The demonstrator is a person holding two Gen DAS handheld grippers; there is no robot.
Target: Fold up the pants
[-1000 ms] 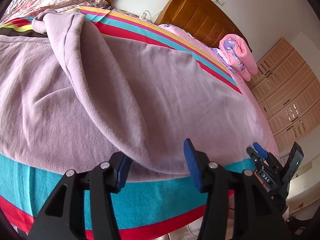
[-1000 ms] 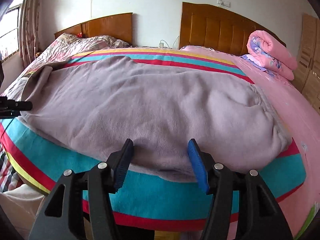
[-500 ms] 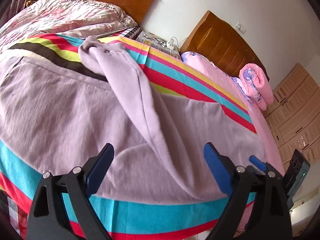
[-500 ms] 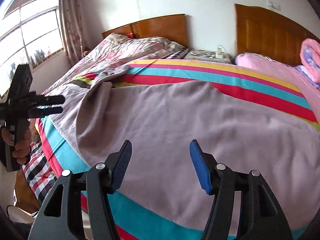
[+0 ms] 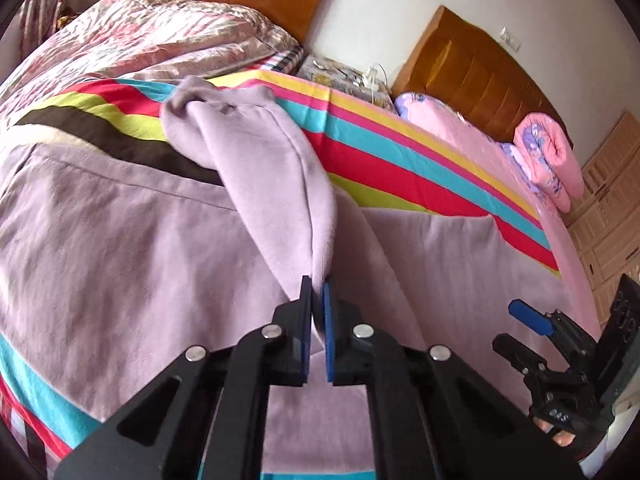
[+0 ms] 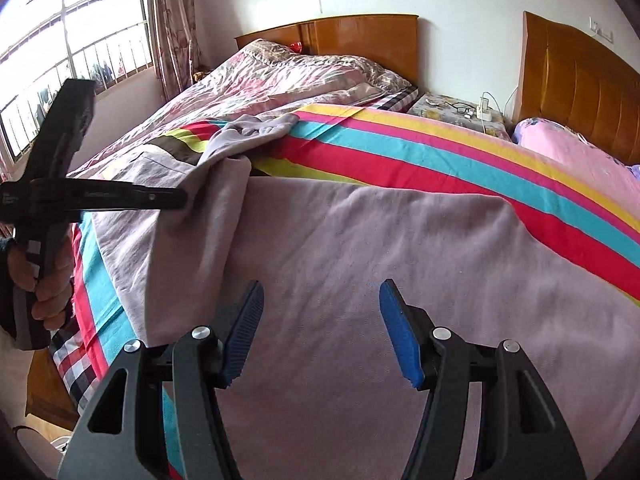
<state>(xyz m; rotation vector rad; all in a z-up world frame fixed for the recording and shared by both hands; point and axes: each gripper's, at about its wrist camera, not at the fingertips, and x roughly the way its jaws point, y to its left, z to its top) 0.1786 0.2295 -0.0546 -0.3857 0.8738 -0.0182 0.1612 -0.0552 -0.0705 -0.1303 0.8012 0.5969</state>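
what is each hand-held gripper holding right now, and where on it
The left hand-held gripper is shut on the pants, pinching the edge of the folded-over leg. The right hand-held gripper is open over the pants, holding nothing.

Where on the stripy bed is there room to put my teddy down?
Bare stripes show between the pants and the pink bedding by the headboard. The near half is crowded: the pants cover it, and the left gripper pinches a leg there.

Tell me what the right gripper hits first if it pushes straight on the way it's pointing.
Most likely the flat lilac pants spread on the striped bedspread. The right gripper is open, angled down at that cloth, with nothing between; how far off is unclear.
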